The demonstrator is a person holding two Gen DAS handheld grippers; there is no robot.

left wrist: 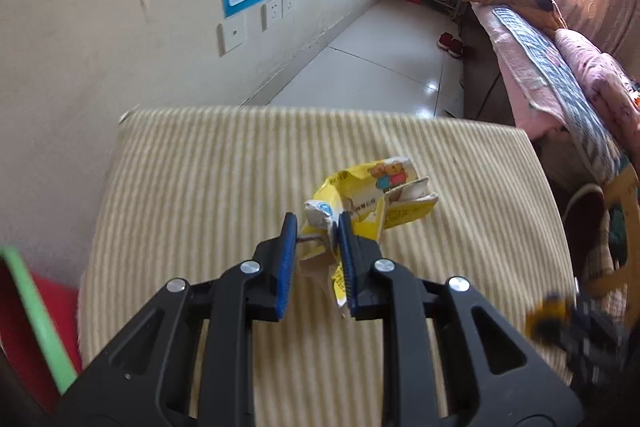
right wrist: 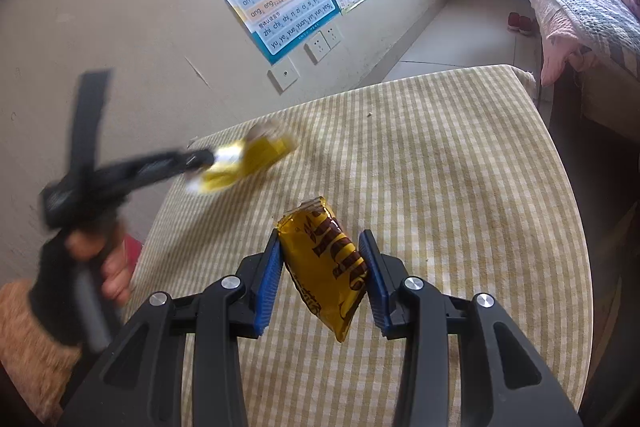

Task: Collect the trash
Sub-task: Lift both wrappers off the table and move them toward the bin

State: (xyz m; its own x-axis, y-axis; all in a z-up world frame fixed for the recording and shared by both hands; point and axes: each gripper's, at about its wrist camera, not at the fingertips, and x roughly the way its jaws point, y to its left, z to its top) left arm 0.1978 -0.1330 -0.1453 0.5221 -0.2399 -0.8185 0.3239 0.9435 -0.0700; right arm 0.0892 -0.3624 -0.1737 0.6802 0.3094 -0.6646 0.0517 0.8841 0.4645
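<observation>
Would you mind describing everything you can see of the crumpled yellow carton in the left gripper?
The crumpled yellow carton looks like thin printed card, crushed and torn open, with white inner faces showing. Two cartoon bears sit on its upper panel, with small print lower down. The left gripper is shut on its near end, blue pads pressing either side. It juts forward over the striped tablecloth; whether it touches the cloth cannot be told. The right wrist view shows it only as a yellow blur.
</observation>
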